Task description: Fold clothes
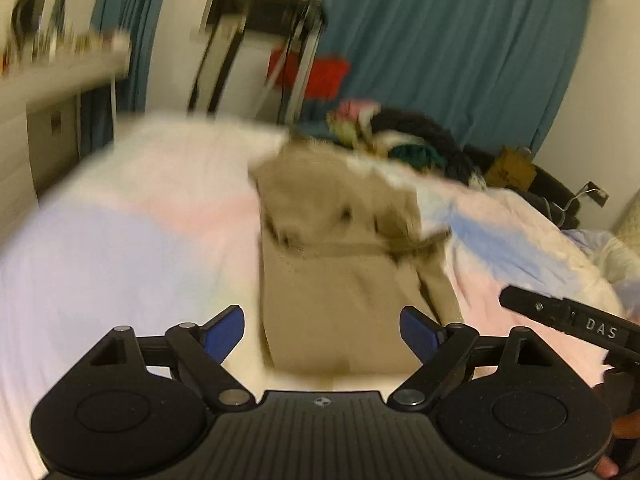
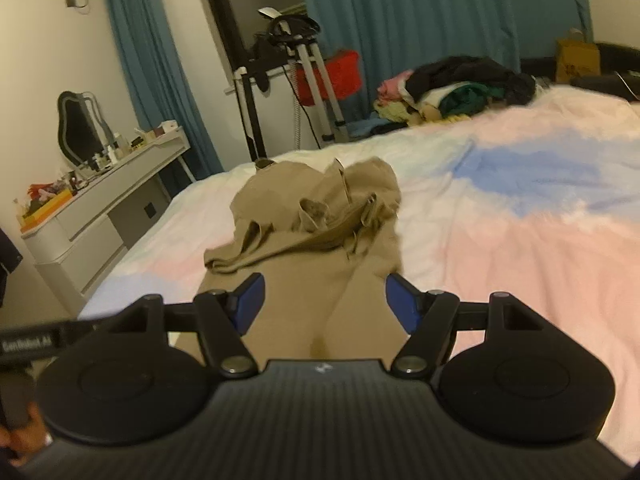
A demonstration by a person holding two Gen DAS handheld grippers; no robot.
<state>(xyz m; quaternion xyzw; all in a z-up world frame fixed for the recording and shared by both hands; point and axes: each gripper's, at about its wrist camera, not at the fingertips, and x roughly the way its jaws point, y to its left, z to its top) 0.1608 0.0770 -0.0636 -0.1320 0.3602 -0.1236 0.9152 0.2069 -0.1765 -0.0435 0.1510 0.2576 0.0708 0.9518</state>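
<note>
A pair of khaki trousers (image 1: 340, 264) lies on the bed, legs toward me and the rumpled waist end farther away. It also shows in the right wrist view (image 2: 320, 232). My left gripper (image 1: 322, 332) is open above the near end of the trouser legs, holding nothing. My right gripper (image 2: 324, 300) is open over the same legs, also empty. Part of the right gripper's body (image 1: 576, 320) shows at the right edge of the left wrist view. The left wrist view is blurred.
The bed has a pastel pink, blue and white cover (image 2: 520, 220). A pile of mixed clothes (image 2: 452, 84) sits at the bed's far side. A white dresser (image 2: 100, 208) with clutter stands on the left. Teal curtains (image 2: 420, 12) and a stand (image 2: 316, 72) are behind.
</note>
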